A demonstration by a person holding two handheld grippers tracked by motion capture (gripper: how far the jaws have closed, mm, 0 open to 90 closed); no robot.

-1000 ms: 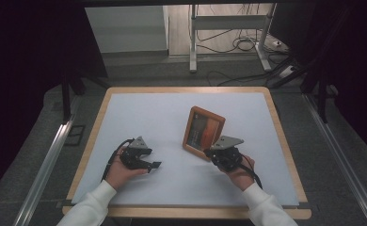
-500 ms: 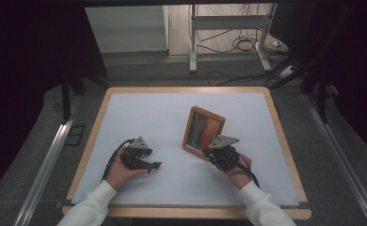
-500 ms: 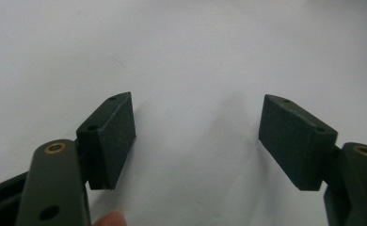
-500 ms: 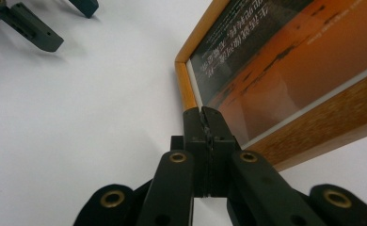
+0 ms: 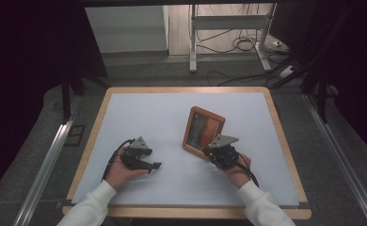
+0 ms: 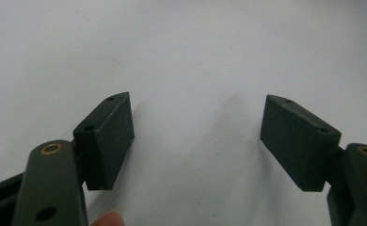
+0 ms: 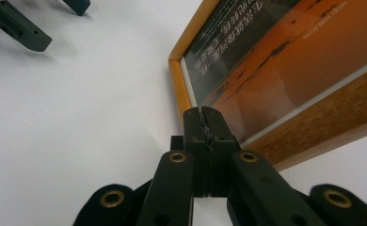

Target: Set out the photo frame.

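Hand-held gripper, right [image 5: 209, 153]: its jaws are pressing flat together with nothing between them, and the joined tips are sitting at the near lower edge of the picture frame [image 5: 203, 131]. In the right gripper view the closed tips [image 7: 203, 113] are meeting the frame [image 7: 285, 70] at the bottom of its glass, close to one corner; whether they are touching the glass or only the wooden rim is hard to make out.

The picture frame is resting on the white worktop [image 5: 139, 113], right of centre. Its long axis is running away from the person and leaning slightly to the right, with the orange print facing up. It is appearing to tilt, the far edge raised, though the support behind it is hidden. The near right corner is lying behind the right hand-held gripper's grey plate in the high view, and the right gripper view is cutting off most of the frame. Lettering on the print is showing but is too small and skewed to read.

Hand-held gripper, left [image 5: 154, 165]: it is lying low over the worktop well to the left of the frame, its jaws standing wide apart with only bare white surface between the pads [image 6: 108, 136]. A fingertip [image 6: 110, 219] is entering at the bottom edge of the left gripper view.
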